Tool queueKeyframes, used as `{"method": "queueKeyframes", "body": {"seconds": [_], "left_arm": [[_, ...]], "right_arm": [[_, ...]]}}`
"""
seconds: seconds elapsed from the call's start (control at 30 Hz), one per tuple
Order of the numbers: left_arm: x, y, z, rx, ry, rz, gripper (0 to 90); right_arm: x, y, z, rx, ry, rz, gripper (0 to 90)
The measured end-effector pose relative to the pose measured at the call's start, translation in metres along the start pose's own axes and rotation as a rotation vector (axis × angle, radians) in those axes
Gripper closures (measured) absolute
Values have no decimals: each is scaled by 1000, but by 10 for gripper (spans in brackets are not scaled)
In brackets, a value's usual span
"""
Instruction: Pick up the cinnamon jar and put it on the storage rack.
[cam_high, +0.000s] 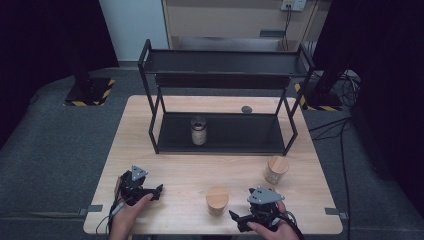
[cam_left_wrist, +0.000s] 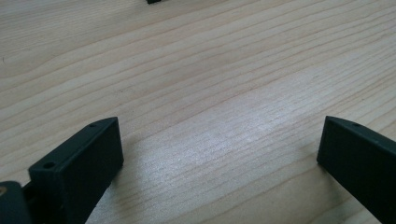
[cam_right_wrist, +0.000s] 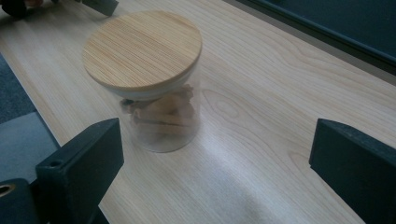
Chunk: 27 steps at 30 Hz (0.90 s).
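A: Largest first: wooden table (cam_high: 180, 175), front edge just under both hands, carpet beyond on every side. Black two-tier rack (cam_high: 222, 100) across the far half; near half mostly bare.

B: Inside the rack?

A: Lidless jar (cam_high: 198, 131) upright on the lower shelf, left of middle. Small dark lid (cam_high: 246, 109) behind the rack, on the tabletop.

B: And in front?

A: Jar with wooden lid (cam_right_wrist: 144, 79) near the front edge, between the two tools, closer to the right one; upright, brown pieces inside. Second lidded jar (cam_high: 276, 170) farther right, nearer the rack, well apart from the first.

B: Tools?

A: Left gripper (cam_left_wrist: 219, 140) spread wide over bare wood, nothing between the jaws, low at the front left corner. Right gripper (cam_right_wrist: 215, 144) also spread wide, pointed at the nearer jar, not touching; jar just beyond the left jaw.

B: Room?

A: Open wood between jar and rack, and to the jar's left.
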<state>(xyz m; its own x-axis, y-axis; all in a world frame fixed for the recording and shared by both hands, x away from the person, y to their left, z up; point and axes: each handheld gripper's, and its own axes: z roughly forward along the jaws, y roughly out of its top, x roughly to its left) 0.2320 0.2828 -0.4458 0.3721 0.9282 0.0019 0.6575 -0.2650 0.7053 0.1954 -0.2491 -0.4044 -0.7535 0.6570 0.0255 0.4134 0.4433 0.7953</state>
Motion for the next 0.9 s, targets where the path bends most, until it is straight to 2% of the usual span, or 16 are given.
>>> {"method": "queueKeyframes", "body": {"seconds": [0.63, 0.9], "left_arm": [[0, 0, 0, 0, 0, 0, 0], [0, 0, 0, 0, 0, -1, 0]], "right_arm": [[8, 12, 22, -17, 74, -45, 27], [10, 17, 34, -6, 91, -57, 25]]}}
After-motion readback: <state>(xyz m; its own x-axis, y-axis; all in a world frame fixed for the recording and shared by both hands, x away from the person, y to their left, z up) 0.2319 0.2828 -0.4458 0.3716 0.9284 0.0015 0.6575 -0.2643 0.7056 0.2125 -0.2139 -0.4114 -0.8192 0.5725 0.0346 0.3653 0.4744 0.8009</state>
